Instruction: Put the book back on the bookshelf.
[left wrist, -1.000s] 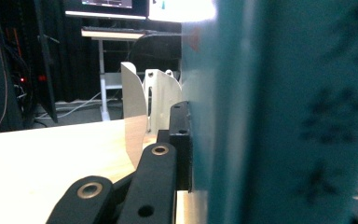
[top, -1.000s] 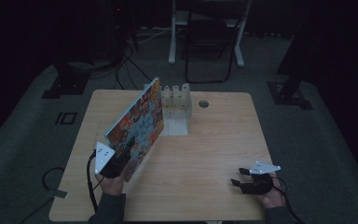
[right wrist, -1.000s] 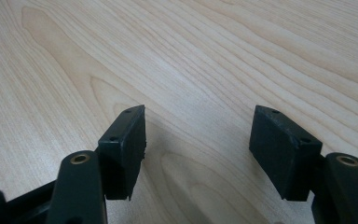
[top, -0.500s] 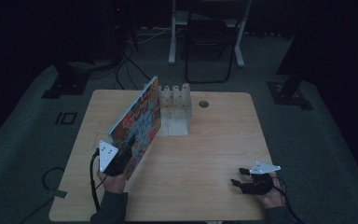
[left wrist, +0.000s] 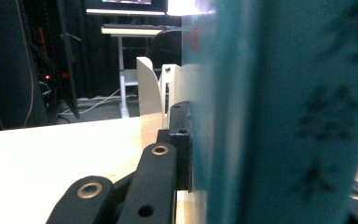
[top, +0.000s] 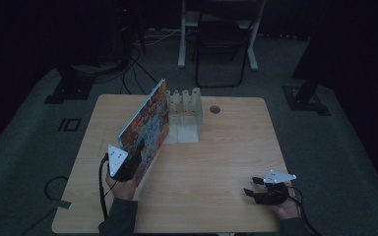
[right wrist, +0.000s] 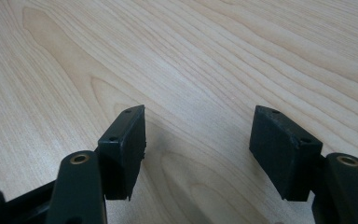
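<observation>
Your left gripper [top: 128, 169] at seven o'clock clamps the picture book [top: 145, 125], which stands tilted on edge toward the white rack [top: 184, 115] at twelve. Your right gripper [top: 256, 189], at five, rests with jaws apart, empty.

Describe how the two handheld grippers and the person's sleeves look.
Both grippers are black. The left gripper and the right gripper each carry a pale grey three-cornered plate on top. A black cable trails from each. Up close, the jaws are black linked bars with brass-coloured pivot pins, ending in blocky black pads fixed with small screws. The sleeves look dark grey-green in the dim light.
</observation>
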Motion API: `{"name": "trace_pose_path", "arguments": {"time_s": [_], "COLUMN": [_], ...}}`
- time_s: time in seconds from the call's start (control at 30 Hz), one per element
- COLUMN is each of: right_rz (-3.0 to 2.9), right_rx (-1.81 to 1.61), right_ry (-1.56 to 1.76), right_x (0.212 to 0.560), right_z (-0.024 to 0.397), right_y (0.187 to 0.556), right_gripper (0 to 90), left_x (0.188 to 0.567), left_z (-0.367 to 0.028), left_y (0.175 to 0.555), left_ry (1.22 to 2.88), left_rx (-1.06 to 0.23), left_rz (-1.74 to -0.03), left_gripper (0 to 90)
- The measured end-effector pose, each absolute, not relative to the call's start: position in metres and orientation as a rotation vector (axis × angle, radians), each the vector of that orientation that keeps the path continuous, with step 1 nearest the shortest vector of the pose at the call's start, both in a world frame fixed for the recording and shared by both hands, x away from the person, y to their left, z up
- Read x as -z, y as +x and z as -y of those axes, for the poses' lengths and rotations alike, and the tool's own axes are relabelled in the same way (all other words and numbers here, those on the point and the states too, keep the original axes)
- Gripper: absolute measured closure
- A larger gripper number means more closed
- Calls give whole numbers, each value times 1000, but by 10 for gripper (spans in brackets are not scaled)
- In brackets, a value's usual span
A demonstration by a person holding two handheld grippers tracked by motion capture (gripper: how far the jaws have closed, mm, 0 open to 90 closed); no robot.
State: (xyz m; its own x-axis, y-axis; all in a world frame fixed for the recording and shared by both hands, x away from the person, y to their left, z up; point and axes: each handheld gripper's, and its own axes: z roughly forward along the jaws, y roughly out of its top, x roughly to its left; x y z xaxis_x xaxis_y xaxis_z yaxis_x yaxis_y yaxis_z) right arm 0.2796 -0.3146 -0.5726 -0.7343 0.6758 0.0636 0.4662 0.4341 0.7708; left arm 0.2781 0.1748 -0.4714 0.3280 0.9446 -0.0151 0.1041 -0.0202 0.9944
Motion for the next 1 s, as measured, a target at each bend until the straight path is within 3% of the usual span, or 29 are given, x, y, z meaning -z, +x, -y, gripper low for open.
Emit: {"name": "trace_pose_path", "arguments": {"time_s": [1.0], "right_rz": [-2434], "right_rx": [-1189], "right_ry": [992], "right_x": [573], "right_z": [315], "right_y": [280], "right_gripper": [354], "left_x": [478], "left_z": [-169], "left_y": [301], "left_ry": [1430], "left_rx": [-930], "left_rz": [-1072], "left_gripper": [812]}}
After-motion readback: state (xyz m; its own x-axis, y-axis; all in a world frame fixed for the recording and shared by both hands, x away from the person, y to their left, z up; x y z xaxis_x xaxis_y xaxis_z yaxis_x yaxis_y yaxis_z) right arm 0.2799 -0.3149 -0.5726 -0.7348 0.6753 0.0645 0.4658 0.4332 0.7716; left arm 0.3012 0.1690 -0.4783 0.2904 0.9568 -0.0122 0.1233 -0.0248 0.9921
